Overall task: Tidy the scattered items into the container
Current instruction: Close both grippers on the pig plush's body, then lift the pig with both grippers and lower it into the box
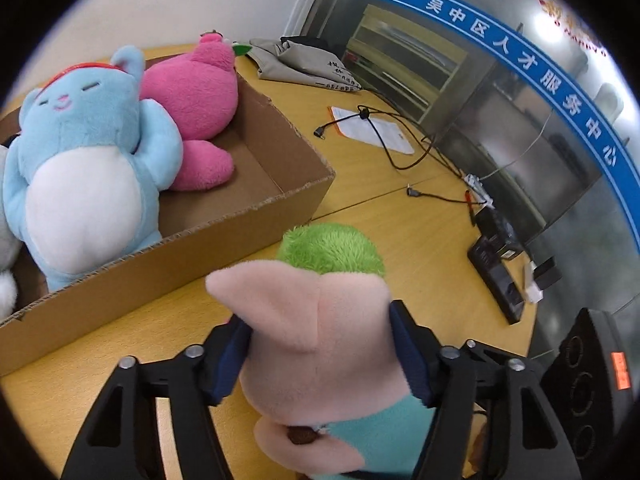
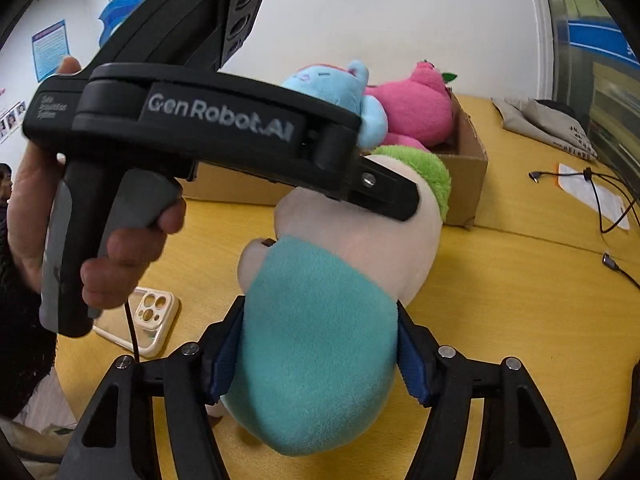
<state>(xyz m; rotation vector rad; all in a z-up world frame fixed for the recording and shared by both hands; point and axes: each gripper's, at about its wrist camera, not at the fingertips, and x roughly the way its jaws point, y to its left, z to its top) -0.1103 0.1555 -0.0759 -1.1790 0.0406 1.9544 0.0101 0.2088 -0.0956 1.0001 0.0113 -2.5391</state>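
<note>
From the left wrist, the left tongs (image 1: 320,356) are clenched on the head of a pig plush (image 1: 316,344), blue pads pressed into its pink cheeks below a green tuft. It sits just short of the box (image 1: 280,220), an open cardboard one on the yellow wood counter (image 1: 420,248). Inside lie a blue plush (image 1: 84,160) and a pink plush (image 1: 192,96), touching. Beyond, the counter carries a grey bag (image 1: 296,64), a paper (image 1: 372,128) under black cables (image 1: 400,148), and black chargers (image 1: 500,264) near a glass wall with a blue banner (image 1: 532,72).

From the right wrist, the right tongs (image 2: 320,356) grasp the pig's teal body (image 2: 320,344), while the left tool, held in a hand (image 2: 100,240), pinches the head above. A phone case (image 2: 152,324) lies on the counter at left. The box stands behind, against a white wall (image 2: 400,20).
</note>
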